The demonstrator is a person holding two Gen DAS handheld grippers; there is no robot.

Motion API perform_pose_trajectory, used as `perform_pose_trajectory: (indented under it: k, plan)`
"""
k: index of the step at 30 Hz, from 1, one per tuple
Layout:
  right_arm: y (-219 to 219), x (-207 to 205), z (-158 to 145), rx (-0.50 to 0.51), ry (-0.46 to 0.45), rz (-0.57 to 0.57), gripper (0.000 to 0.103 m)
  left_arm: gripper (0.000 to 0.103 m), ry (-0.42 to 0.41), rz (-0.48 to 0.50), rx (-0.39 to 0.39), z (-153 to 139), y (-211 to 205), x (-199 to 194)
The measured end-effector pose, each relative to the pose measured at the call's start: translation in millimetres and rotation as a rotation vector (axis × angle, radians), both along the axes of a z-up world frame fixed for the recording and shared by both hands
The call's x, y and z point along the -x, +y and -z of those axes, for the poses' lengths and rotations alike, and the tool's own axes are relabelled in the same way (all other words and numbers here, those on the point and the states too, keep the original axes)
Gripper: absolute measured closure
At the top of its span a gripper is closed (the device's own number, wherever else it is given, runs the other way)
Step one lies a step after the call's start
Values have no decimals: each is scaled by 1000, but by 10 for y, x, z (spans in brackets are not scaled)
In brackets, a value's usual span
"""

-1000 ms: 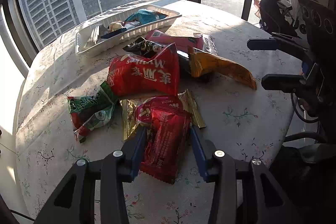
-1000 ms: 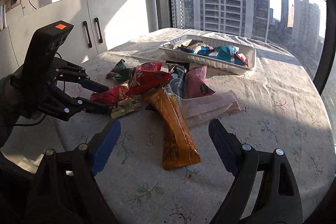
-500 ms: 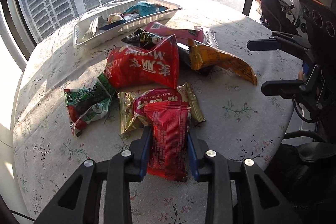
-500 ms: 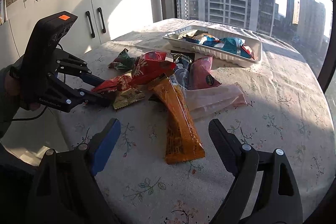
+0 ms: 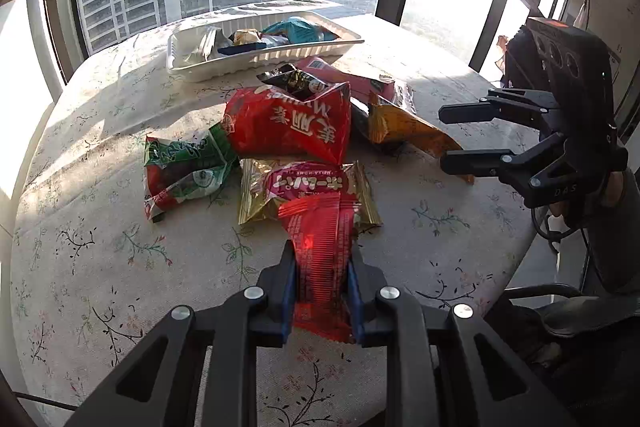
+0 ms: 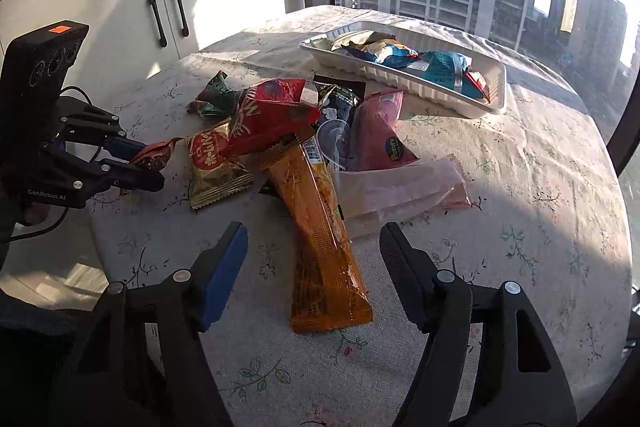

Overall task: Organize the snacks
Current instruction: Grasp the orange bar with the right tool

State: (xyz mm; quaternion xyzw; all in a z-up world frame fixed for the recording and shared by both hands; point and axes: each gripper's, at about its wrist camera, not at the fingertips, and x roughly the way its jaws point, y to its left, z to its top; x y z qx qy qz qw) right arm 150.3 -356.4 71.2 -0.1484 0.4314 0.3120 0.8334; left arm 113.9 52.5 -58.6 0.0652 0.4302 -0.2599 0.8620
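Observation:
A small red snack packet lies at the near edge of the snack pile, partly on a gold-and-red packet. My left gripper has its jaws closing, and both pads press the packet's sides. The right wrist view shows that same left gripper pinching the packet's red end. A long orange packet lies on the cloth between the fingers of my right gripper. Those jaws are closing but the pads stay clear of it. A white tray at the far side holds several snacks.
The pile also holds a big red bag, a green packet, a pink packet, a black packet and a clear wrapper. The round table's flowered cloth ends close below both grippers. White cabinets stand behind.
The left jaws narrowed from either side of the red packet until they pinch it. The right gripper moved in over the orange packet and its jaws came closer together.

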Motion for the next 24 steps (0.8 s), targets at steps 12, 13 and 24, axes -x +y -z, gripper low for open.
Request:
perform_pose_trajectory:
  k: [12, 13, 24]
  plan:
    - [46, -143, 151, 82, 74, 32, 59, 80, -11, -60, 80, 15, 220, 78]
    - [48, -158, 168, 89, 83, 33, 62, 80, -12, -60, 84, 13, 220, 78]
    - [151, -137, 181, 120, 91, 6, 70, 80, -12, -72, 113, 20, 281, 97]
